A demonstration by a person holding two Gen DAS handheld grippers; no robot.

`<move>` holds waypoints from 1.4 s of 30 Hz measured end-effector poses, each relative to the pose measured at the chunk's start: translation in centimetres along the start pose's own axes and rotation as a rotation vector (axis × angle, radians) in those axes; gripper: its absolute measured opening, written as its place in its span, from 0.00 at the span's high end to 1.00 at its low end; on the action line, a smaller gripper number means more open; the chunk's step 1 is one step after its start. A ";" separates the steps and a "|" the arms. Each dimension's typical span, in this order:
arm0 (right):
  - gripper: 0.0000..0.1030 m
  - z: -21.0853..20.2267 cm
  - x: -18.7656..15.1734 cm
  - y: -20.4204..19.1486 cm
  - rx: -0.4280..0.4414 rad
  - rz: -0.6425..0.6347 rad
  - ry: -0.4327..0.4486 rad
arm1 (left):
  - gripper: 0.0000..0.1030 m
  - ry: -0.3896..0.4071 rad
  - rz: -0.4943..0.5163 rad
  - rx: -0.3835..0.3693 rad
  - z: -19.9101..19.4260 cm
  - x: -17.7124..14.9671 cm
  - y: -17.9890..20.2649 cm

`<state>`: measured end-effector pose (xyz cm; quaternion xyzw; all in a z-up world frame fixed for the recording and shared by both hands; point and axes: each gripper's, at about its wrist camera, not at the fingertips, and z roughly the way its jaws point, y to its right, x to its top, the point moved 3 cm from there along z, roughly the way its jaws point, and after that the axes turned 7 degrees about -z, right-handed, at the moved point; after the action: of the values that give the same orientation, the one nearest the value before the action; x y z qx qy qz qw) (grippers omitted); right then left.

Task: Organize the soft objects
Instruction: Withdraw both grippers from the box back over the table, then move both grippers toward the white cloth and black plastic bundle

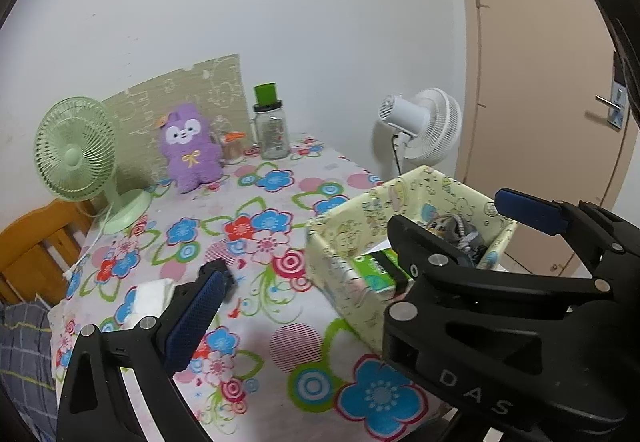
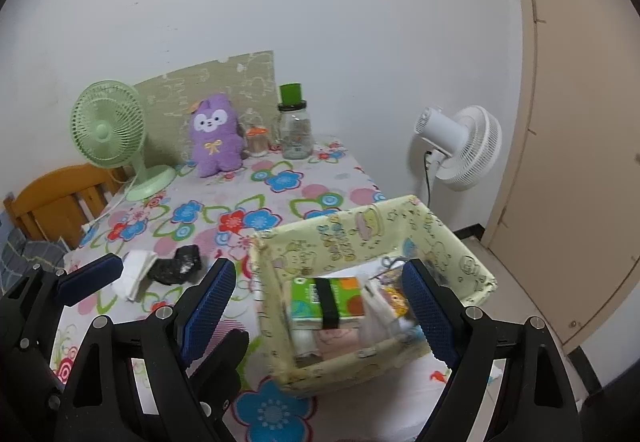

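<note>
A pale yellow fabric basket stands at the near right of the flowered table and holds a green tissue pack and other small items. My right gripper hovers open over the basket's near side, its pads not pressing on it. My left gripper is to the left. Only its left finger shows, spread wide with nothing against it, while the right gripper's body hides the other one. A black soft item and a white folded cloth lie near that finger. A purple plush sits upright at the back.
A green desk fan stands at the back left. A glass jar with a green lid and a small orange-lidded jar are beside the plush. A white fan stands past the table's right edge, near a door. A wooden frame is at the left.
</note>
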<state>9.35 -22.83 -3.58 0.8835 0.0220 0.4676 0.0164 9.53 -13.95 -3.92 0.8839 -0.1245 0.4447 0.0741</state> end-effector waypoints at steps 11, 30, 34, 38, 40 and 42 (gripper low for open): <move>0.12 -0.6 1.2 -4.1 0.048 -0.044 0.022 | 0.02 0.016 -0.052 0.059 -1.5 -0.2 -4.1; 0.03 -0.6 3.0 -10.2 0.121 -0.105 0.063 | 0.00 0.040 -0.140 0.118 -3.1 -0.1 -10.3; 0.02 0.0 3.1 -11.0 0.127 -0.113 0.060 | 0.00 0.037 -0.150 0.126 -2.9 -0.3 -11.3; 0.02 0.8 3.2 -11.8 0.136 -0.118 0.049 | 0.00 0.032 -0.160 0.132 -2.6 -0.3 -12.3; 0.02 1.2 3.2 -12.1 0.141 -0.119 0.043 | 0.00 0.028 -0.166 0.137 -2.3 -0.4 -12.7; 0.02 1.8 3.3 -12.5 0.144 -0.119 0.035 | 0.00 0.024 -0.171 0.140 -2.0 -0.4 -13.2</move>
<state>12.43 -10.20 -2.46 0.8713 0.1084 0.4783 -0.0200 11.54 -0.75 -3.30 0.8890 -0.0163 0.4548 0.0511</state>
